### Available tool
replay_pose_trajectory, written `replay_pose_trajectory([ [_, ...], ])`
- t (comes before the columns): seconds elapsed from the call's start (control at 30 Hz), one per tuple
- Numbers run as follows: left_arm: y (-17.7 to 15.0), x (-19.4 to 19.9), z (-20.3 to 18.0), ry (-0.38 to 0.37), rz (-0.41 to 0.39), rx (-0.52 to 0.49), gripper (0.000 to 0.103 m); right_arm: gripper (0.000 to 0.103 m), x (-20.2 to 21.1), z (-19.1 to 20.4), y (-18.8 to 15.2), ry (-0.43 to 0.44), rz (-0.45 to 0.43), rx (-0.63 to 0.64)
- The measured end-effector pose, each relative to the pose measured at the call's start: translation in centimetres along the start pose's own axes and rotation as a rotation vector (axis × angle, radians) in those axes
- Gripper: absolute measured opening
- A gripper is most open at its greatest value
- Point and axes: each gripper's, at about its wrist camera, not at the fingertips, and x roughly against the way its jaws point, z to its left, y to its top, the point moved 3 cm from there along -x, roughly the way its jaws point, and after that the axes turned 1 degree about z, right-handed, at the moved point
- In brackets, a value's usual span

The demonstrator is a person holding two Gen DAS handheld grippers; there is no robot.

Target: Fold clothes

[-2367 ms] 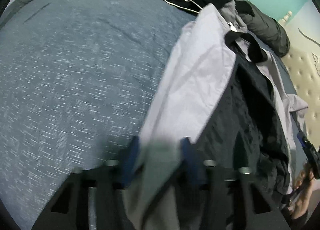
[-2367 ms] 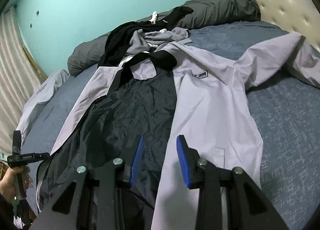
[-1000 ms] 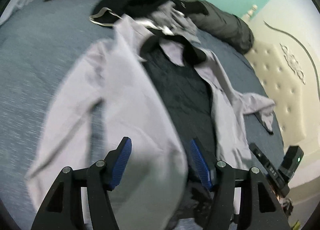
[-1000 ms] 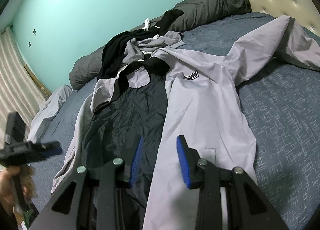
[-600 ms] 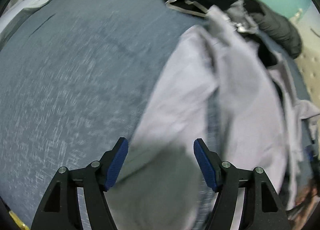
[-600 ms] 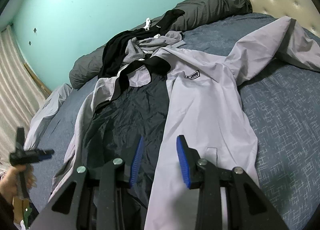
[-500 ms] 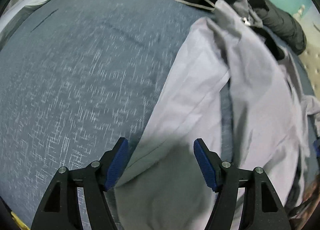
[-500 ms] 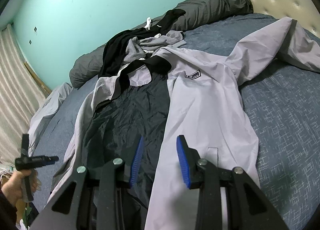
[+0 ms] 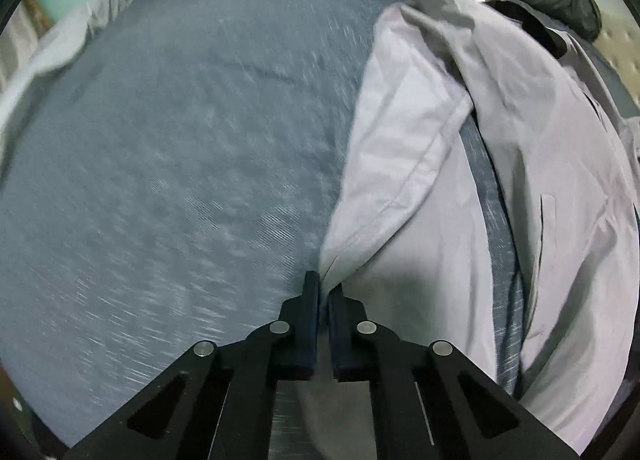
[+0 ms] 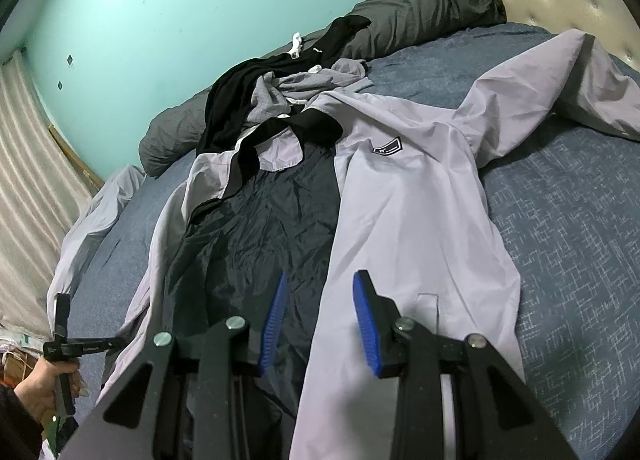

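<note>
Blue bedspread (image 9: 168, 164) under an open grey jacket (image 10: 408, 196): the left gripper (image 9: 323, 292) has just clamped its near-left hem.
Moments ago those jaws gaped; now a fold can start, while the right gripper (image 10: 318, 314) hovers parted, empty.

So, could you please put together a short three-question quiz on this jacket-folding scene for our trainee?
1. True or false: the left gripper is shut on the light grey jacket.
2. What is between the right gripper's jaws? A) a pinched sleeve B) nothing gripped; they stand open above the jacket C) a hanger
3. Fill in: the jacket lies open on the blue ___, showing its black lining.

Key: 1 true; 2 B; 3 bedspread.
</note>
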Motion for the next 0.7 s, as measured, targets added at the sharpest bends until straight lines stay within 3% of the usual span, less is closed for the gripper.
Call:
replay_pose_trajectory([
  [0.2, 3.7, 4.9, 3.9, 0.125, -0.085, -0.006, 0.003, 0.034, -0.1, 0.1, 0.0, 0.002, 0.002, 0.004],
  [0.37, 7.1, 8.2, 6.3, 0.321, -0.147, -0.098, 0.003, 0.034, -0.2, 0.1, 0.1, -0.002, 0.005, 0.0],
  [0.53, 9.8, 10.9, 7.8, 0.566, -0.253, -0.174, 0.003, 0.034, -0.4, 0.3, 0.0, -0.007, 0.007, 0.005],
  [0.63, 9.3, 8.4, 7.8, 0.569, -0.212, -0.18, 0.003, 0.034, -0.5, 0.3, 0.0, -0.012, 0.012, 0.01],
  [0.7, 7.7, 5.5, 8.2, 0.518, -0.118, -0.176, 0.005, 0.034, -0.6, 0.2, 0.0, -0.013, 0.015, 0.006],
])
